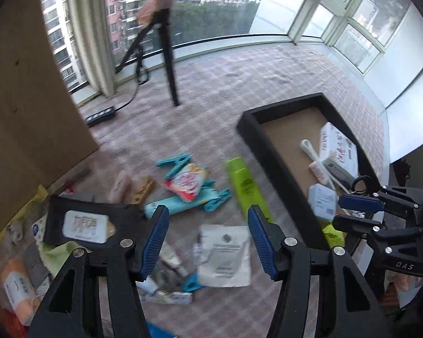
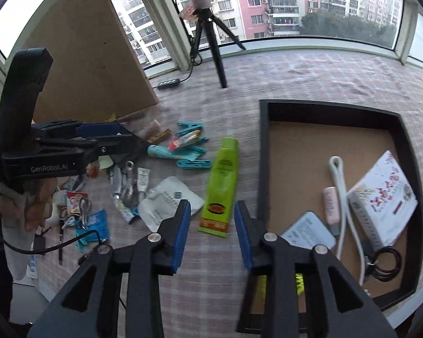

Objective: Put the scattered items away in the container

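A black-rimmed tray (image 2: 263, 152) with a brown floor sits on the right and holds a floral box (image 2: 386, 194), a white cord, a pink tube and a small white box. It also shows in the left wrist view (image 1: 270, 152). A green tube (image 2: 221, 186) lies just left of it on the checked cloth; it also shows in the left wrist view (image 1: 246, 186). My right gripper (image 2: 211, 231) is open and empty above the tube's lower end. My left gripper (image 1: 207, 239) is open and empty above a white sachet (image 1: 225, 253), with teal clips (image 1: 173, 163) and a snack packet beyond.
A black wipes pack (image 1: 84, 222) and orange packets lie at the left. A tripod (image 2: 211, 42) stands at the back by the windows, with a power strip (image 2: 169, 83) near it. A brown board (image 2: 93, 50) leans at the back left. Small tubes and cables (image 2: 79, 211) clutter the left.
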Motion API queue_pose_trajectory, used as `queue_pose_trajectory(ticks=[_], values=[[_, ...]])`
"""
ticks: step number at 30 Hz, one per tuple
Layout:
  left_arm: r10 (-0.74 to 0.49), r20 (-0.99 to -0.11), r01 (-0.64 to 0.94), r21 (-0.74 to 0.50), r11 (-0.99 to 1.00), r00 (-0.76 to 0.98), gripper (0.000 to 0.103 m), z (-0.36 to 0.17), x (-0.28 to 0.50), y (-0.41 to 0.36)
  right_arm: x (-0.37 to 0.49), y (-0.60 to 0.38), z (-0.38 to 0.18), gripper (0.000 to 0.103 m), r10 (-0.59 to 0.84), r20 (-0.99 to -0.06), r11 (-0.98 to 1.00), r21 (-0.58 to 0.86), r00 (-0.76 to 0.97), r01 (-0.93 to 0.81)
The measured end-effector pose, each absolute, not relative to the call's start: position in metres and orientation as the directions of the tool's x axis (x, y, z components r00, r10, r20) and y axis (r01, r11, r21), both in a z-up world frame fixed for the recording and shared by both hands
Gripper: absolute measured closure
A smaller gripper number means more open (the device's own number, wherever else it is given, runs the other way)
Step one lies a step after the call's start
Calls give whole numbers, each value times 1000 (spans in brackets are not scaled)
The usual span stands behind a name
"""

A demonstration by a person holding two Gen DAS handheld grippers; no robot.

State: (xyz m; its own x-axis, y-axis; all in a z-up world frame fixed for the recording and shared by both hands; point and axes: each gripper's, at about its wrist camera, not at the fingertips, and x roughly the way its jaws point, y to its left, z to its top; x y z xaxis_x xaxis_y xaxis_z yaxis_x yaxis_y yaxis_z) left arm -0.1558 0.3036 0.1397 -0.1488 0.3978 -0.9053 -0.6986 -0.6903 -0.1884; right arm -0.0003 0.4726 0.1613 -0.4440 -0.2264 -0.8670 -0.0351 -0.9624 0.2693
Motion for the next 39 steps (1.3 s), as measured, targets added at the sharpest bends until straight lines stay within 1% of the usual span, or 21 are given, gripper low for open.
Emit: queue_pose_trajectory(ticks=[2,5,8,10,19,22,27,32,35,39], values=[[361,-924,-664,-190,-723,-129,47,129,-182,277,-15,454,153,71,-287,-856,-943,330,-429,-28],[284,-949,-637,-135,-759,-138,47,114,-214,246,-38,427,141,71,-349,-851,-922,386,-392,-16],[254,-962,-627,-138,-767,-99,47,101,-241,224,-61,404,126,71,-414,-839,-891,453,-352,-32],[231,-970,-631,-130,-764,-80,47,95,-257,215,-75,392,118,71,-431,-838,-880,473,-335,-51],[239,-971,-632,-194,-750,14,47,70,-304,205,-117,352,80,71,-454,-850,-862,495,-268,-111],[246,-968,-643,-218,-734,47,47,58,-306,209,-126,348,69,71,-453,-854,-859,495,-255,-131],[231,-971,-640,-216,-737,61,48,42,-308,211,-136,345,52,71,-503,-832,-818,546,-235,-183],[246,-967,-623,-234,-747,68,47,38,-314,207,-143,340,45,71,-516,-827,-807,557,-221,-197],[272,-958,-608,-271,-746,93,47,37,-315,207,-147,342,44,71,-512,-828,-805,556,-229,-209],[259,-961,-616,-261,-743,95,47,34,-313,214,-157,343,35,71,-520,-828,-794,559,-209,-239]])
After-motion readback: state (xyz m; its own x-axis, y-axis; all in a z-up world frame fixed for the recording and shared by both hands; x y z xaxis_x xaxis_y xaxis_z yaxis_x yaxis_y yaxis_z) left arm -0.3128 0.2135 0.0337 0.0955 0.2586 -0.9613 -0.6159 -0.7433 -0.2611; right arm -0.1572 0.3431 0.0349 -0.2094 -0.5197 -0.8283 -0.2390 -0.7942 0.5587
